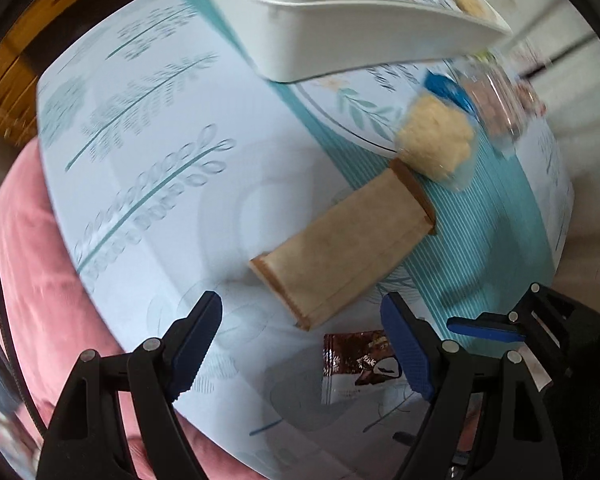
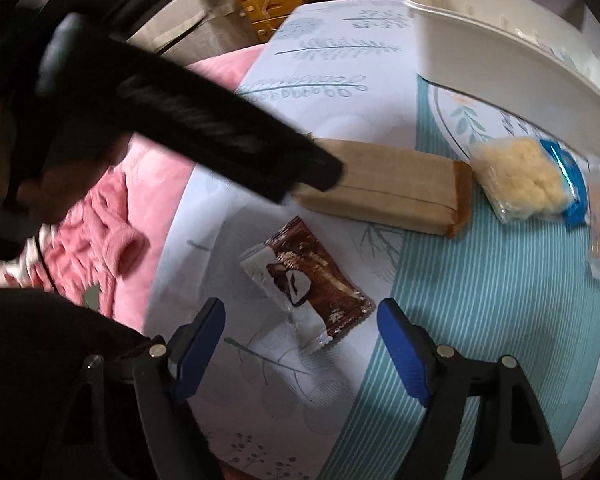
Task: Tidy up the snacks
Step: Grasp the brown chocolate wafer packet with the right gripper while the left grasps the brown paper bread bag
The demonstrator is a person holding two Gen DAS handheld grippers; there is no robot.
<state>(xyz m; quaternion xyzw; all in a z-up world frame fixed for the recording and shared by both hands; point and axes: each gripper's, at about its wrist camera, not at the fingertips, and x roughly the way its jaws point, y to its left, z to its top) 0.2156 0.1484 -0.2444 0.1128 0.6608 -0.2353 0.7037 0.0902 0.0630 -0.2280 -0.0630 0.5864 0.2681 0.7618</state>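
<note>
While parted, right tongs [image 2: 300, 340] frame brown snack packet [image 2: 306, 280], untouched

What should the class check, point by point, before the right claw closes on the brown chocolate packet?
1. Right claw open: ok.
2. Brown chocolate packet lies just ahead of the claw, between the lines of its fingers: ok.
3. Packet apart from the tan paper-wrapped bar: ok.
4. Left claw open and empty: ok.
5. Left claw out of the right claw's path: cannot tell; its dark body crosses the right view.
6. Room in the white bin: cannot tell.
</note>
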